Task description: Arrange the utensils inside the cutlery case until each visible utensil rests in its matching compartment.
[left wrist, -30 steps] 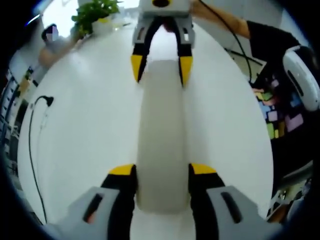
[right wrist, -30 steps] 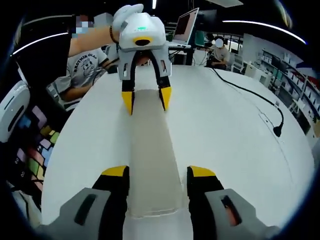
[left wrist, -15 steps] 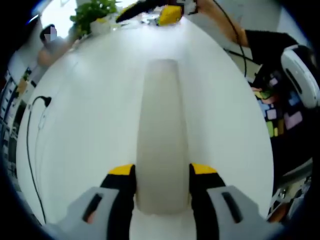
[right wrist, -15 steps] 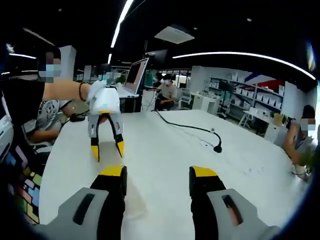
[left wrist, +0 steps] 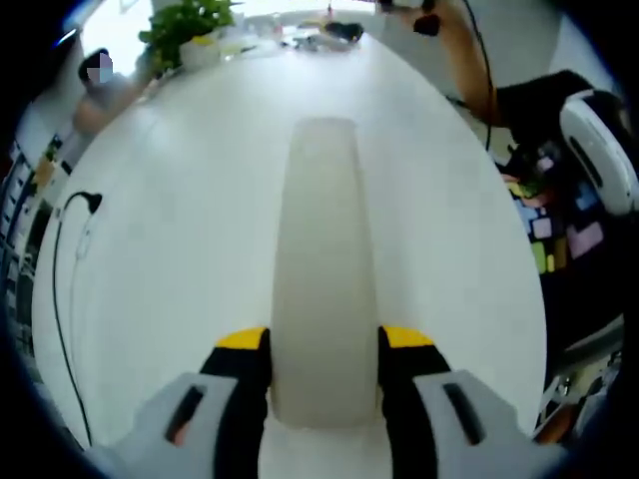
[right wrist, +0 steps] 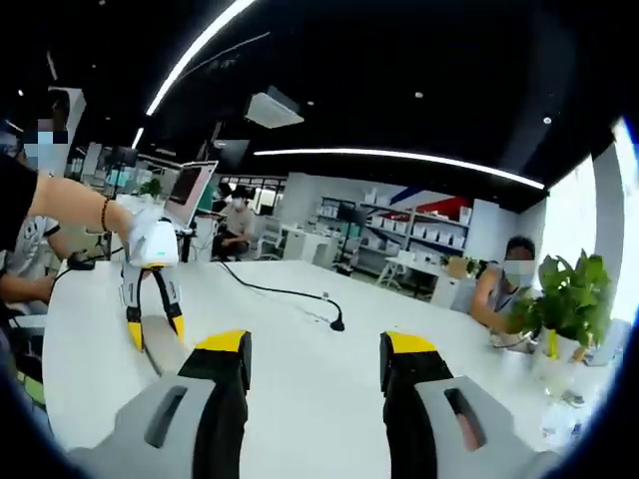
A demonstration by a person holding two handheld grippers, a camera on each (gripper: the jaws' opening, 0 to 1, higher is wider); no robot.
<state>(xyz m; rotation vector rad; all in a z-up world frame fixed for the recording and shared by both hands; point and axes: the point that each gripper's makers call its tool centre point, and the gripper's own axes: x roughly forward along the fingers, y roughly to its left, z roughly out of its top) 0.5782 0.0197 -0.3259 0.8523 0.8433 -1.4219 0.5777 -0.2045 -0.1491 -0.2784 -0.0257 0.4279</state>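
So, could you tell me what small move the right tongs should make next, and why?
Probably swing the right tongs back toward the long translucent case. They stand open and empty, aimed across the white table, while the left tongs grip the case's near end.

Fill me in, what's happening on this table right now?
A person works two handheld tools over a white table. The left tool grips one end of a long translucent cutlery case lying flat on the table. The right tool is open, holding nothing, and points across the room. No utensils can be made out in the case.
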